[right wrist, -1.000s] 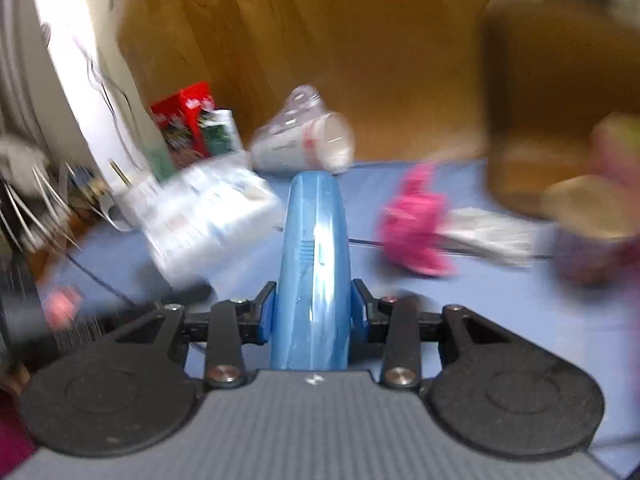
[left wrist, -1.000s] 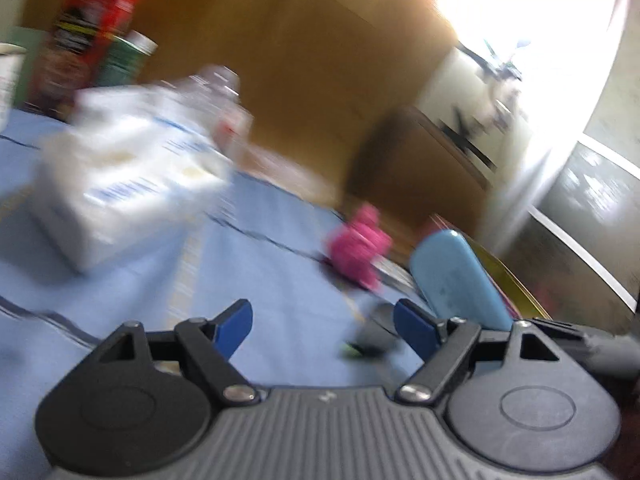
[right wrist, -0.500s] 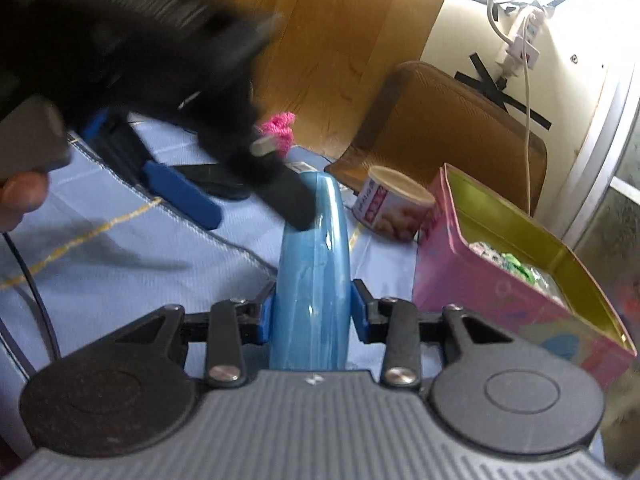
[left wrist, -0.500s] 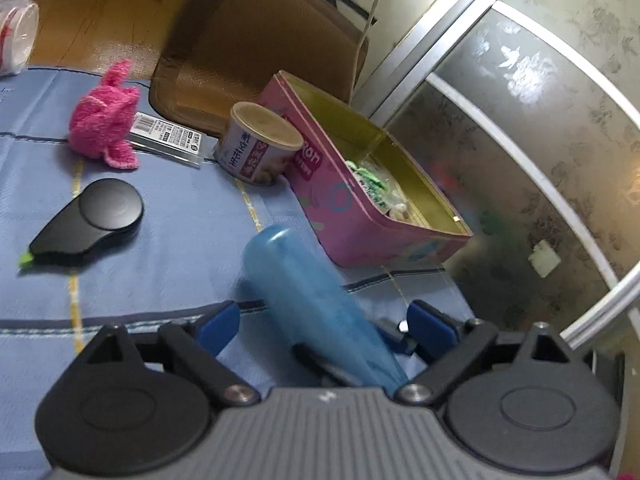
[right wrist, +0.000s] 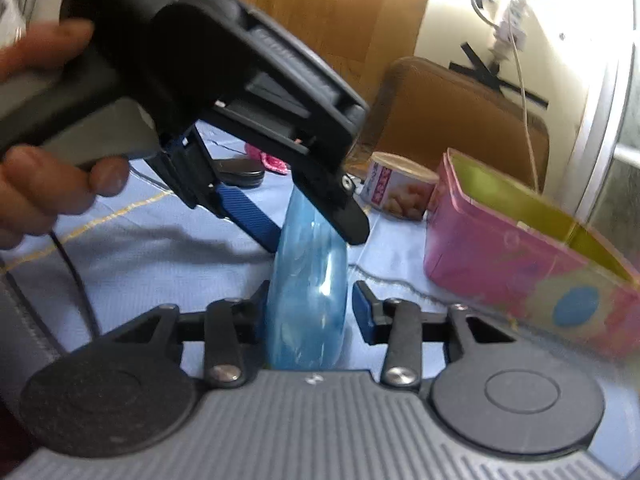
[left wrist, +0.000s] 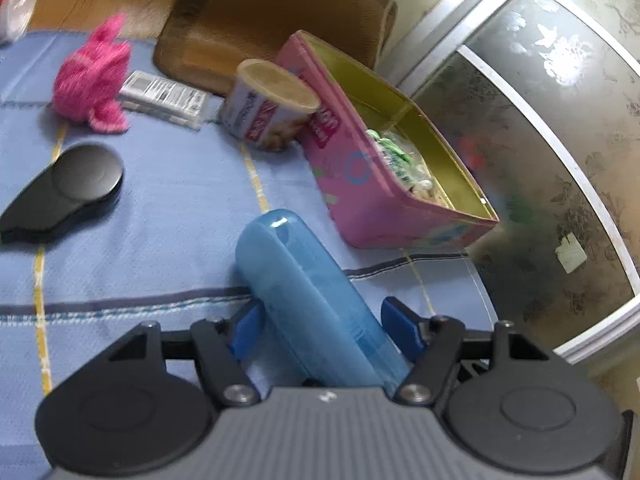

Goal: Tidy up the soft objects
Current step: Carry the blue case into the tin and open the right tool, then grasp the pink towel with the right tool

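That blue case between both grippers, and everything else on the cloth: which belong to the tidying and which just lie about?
In the job: blue case, left gripper, right gripper, pink tin, pink plush toy.

Lying about: can, black gadget, barcoded pack.

Both grippers straddle the blue case (right wrist: 308, 280).

Ahead of my left claw (left wrist: 320, 328), open blue table (left wrist: 168, 216) runs clear between the black teardrop-shaped gadget (left wrist: 68, 192) on the left and the pink tin (left wrist: 360, 184) on the right. A can (left wrist: 268, 108) touches the tin's near wall. A pink plush (left wrist: 94, 80) and flat packet (left wrist: 164, 94) line the far side. The blue case (right wrist: 308, 292) fills both claws; my left claw crosses over my right claw (right wrist: 312, 312).
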Available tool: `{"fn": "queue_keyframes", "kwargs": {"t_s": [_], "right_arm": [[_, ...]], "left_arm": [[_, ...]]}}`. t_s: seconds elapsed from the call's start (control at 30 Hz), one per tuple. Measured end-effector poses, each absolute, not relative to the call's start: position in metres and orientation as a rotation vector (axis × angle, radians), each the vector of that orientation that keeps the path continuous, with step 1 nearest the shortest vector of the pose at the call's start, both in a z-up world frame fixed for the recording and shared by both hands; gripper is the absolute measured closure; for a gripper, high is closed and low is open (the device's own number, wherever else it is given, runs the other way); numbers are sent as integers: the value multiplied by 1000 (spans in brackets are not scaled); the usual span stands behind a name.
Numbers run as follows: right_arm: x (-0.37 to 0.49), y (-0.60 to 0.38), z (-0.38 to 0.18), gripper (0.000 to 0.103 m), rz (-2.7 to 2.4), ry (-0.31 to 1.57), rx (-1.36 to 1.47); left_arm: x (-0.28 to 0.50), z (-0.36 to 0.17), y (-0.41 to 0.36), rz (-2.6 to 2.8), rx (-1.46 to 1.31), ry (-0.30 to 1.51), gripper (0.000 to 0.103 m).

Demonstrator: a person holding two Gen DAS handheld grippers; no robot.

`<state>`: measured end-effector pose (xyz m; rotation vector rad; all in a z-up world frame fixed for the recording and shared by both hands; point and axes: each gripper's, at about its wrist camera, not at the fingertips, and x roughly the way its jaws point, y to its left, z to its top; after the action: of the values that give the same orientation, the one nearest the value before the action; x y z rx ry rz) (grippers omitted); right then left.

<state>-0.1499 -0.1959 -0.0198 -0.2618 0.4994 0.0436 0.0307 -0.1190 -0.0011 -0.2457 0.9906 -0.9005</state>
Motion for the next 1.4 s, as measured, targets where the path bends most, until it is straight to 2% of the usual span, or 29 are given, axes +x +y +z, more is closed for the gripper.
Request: {"fn": "queue_keyframes", "kwargs": {"t_s": [0.17, 0.33, 0.53, 0.6, 0.7, 0.8, 1.03, 1.13, 1.4], "right_arm": [[-156, -200, 7, 63, -38, 357, -290], [-135, -232, 38, 63, -144, 239, -290], [-93, -284, 44, 63, -227, 257, -177], [-76, -295, 39, 63, -245, 282, -148], [-53, -304, 28, 62, -256, 317, -120], [-46, -307, 20, 62, -265, 335, -89], [-86, -299, 27, 61, -272, 241, -42], [-102, -295, 32, 61, -264, 221, -11], [-104, -267, 38, 61, -140, 241, 48]], "left_arm": [[25, 54, -140, -977, -179, 827, 37], [36, 91, -196, -1025, -87, 703, 39], [74, 85, -263, -997, -38, 716, 38], [88, 77, -280, -959, -9, 727, 31], [103, 64, -293, -917, 21, 757, 30], [103, 60, -282, -938, -16, 755, 29], [75, 72, -219, -958, -75, 644, 27], [61, 70, -172, -945, -127, 612, 23], [41, 37, -41, -681, -173, 601, 22]]}}
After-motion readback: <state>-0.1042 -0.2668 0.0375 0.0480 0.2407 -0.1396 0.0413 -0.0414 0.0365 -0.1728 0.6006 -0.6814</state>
